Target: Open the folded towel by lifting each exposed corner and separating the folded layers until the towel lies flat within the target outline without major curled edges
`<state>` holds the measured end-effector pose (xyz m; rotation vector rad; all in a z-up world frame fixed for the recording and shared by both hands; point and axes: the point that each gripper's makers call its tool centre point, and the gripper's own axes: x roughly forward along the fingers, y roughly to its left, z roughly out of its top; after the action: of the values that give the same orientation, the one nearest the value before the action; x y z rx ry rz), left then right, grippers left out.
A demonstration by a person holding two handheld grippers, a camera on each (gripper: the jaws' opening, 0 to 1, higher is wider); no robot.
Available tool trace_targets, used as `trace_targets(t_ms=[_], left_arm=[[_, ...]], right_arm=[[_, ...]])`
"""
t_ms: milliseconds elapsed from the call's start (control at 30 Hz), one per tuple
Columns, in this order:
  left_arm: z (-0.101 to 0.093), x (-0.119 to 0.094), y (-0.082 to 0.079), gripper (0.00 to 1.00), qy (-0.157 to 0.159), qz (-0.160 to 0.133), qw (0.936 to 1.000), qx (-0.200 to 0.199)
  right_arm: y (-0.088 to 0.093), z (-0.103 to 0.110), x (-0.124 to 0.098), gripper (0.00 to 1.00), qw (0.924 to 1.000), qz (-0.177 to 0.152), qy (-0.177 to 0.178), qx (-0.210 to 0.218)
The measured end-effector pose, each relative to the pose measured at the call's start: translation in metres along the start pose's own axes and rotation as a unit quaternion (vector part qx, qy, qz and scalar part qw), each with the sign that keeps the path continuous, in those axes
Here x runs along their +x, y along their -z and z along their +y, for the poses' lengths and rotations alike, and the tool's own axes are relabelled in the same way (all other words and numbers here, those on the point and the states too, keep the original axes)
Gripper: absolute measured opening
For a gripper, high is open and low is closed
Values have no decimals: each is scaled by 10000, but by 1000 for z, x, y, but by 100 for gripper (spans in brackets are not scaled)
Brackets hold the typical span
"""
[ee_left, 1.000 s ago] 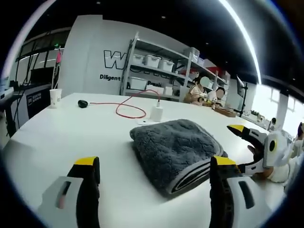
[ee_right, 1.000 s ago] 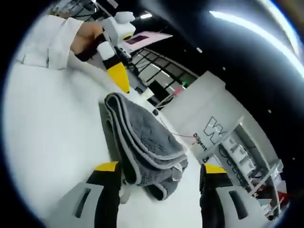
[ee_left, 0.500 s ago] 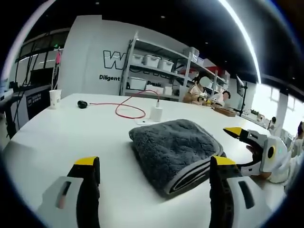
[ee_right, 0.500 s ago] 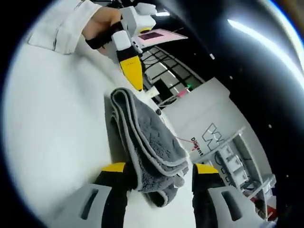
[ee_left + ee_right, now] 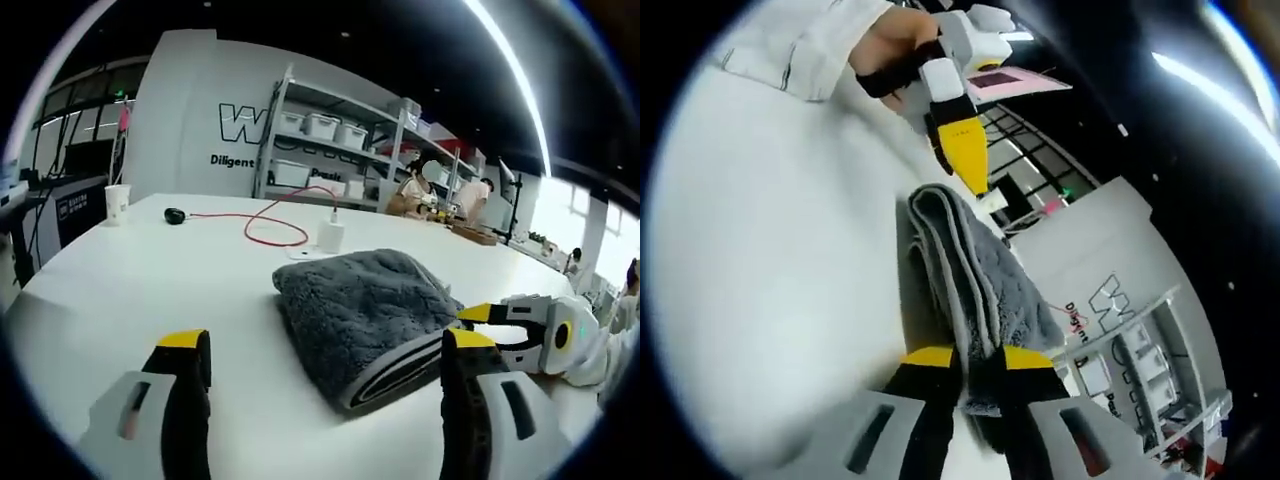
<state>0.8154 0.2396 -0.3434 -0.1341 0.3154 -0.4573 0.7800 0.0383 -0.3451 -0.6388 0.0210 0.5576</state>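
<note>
As R tongs (image 5: 978, 362) narrowed, now pinching towel (image 5: 970, 275) corner; L tongs (image 5: 322, 355) unchanged

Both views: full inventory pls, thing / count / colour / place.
towel: 1, grey, folded, mid-table
table: 1, white, under the towel
cable: 1, red, looped behind the towel
charger: 1, white, at the cable's end
cup: 1, white, far left table edge
dark small object: 1, black, near the cup
shelving: 1, grey, with white bins, by the wall
left gripper: yellow tips, open, before the towel
right gripper: yellow tips, closed on the towel's edge
hand: 1, holding the left gripper
</note>
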Motion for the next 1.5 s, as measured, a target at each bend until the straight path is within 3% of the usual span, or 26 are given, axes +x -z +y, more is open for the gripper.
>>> trace_targets(t_ms=[200,267,300,467,633,800,1067,1267,1400,1500], left_arm=[[0,1,0,93,10,1,10000,2],[0,1,0,93,17,9,10000,-5],[0,1,1,93,14,13,10000,-5],[1,0,0,93,6,-6,10000,-19],[1,0,-1,92,11,-21,10000,-17],[1,0,0,91,2,-3,10000,-30],[-3,-1,-2,90,25,-27,10000,30],[-1,0,2,89,13,25,10000,-18],[0,0,2,89,1,22,10000,-29],[0,0,2,89,-3,32,10000,-28]], right_arm=[[4,5,10,8,9998,1,41,-183],[9,9,12,9,9991,147,-5,-396],[4,15,16,9,9989,-12,-69,-454],[-1,16,13,9,9983,-86,18,-583],[-10,20,14,11,9907,-152,145,-1347],[-15,25,21,10,9841,-173,203,-1755],[-10,24,21,8,9812,-36,205,-1917],[-4,39,21,8,9789,23,-280,-2025],[-2,51,37,7,9735,-13,-411,-2250],[-4,51,38,6,9772,-46,-438,-2076]])
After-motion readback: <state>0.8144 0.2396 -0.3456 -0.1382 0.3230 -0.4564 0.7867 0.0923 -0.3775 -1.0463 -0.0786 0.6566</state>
